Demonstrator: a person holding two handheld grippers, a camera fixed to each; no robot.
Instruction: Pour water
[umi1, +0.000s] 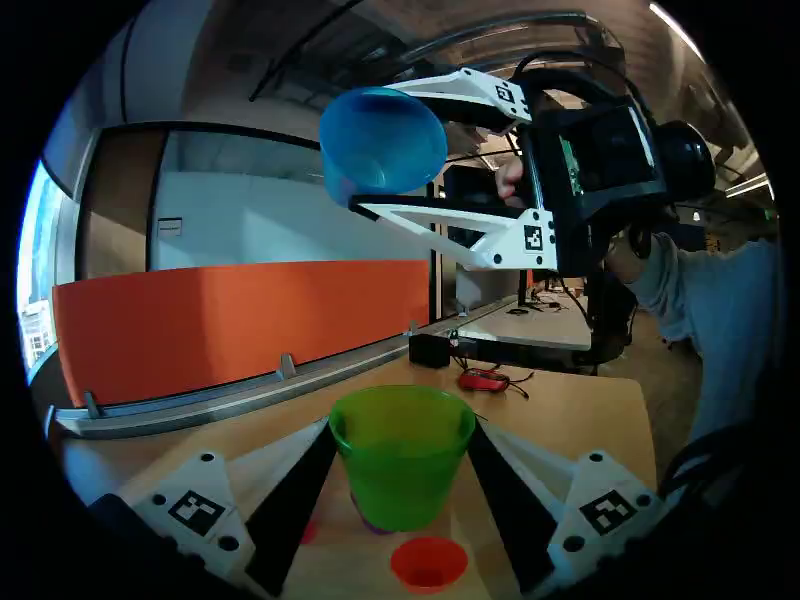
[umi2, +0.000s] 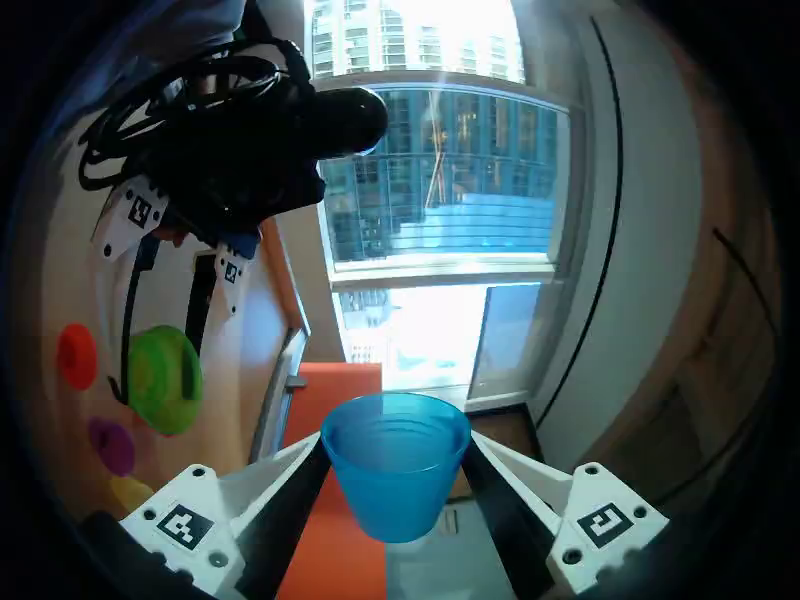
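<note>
Blue cup (umi1: 383, 140), clamped in the right gripper (umi2: 397, 450) and tipped sideways high above the tabletop (umi1: 585, 400), should be brought down until its lip is centred over the upright green cup (umi1: 402, 455) clamped in the left gripper (umi1: 400, 440)

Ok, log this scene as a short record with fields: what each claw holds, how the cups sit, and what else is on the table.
left claw: shut on green cup, upright, mouth up
right claw: shut on blue cup, held high, tipped on its side
relation: blue cup above the green cup, apart from it
water: no stream seen
table: wooden
other cups on table: red cup, purple cup
</note>
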